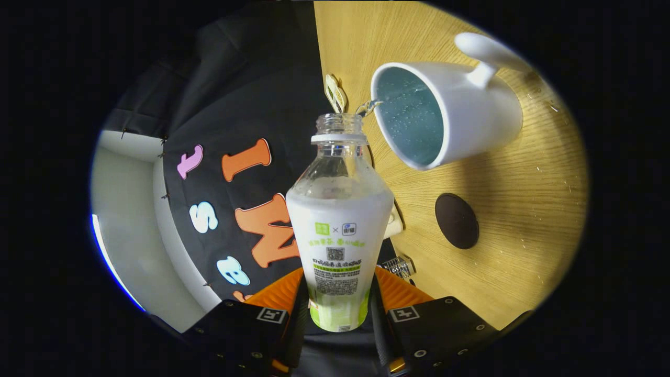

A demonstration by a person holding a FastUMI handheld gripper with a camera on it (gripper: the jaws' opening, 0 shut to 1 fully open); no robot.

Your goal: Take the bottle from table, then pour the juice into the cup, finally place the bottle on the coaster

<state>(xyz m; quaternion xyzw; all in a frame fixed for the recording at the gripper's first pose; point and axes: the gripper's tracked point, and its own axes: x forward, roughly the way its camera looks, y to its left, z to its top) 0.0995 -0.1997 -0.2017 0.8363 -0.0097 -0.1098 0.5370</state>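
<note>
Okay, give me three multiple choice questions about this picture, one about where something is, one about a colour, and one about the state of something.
1. Where is the coaster?
A. on the table, beside the cup
B. under the bottle
C. inside the cup

2. What colour is the cup outside?
A. red
B. white
C. black

3. What is the tool doing?
A. hanging open
B. gripping the cup
C. gripping the bottle

Answers: 1 A, the dark disc lies bare on the wood; 2 B, its wall and handle are white; 3 C, both fingers press the bottle's sides.
</note>
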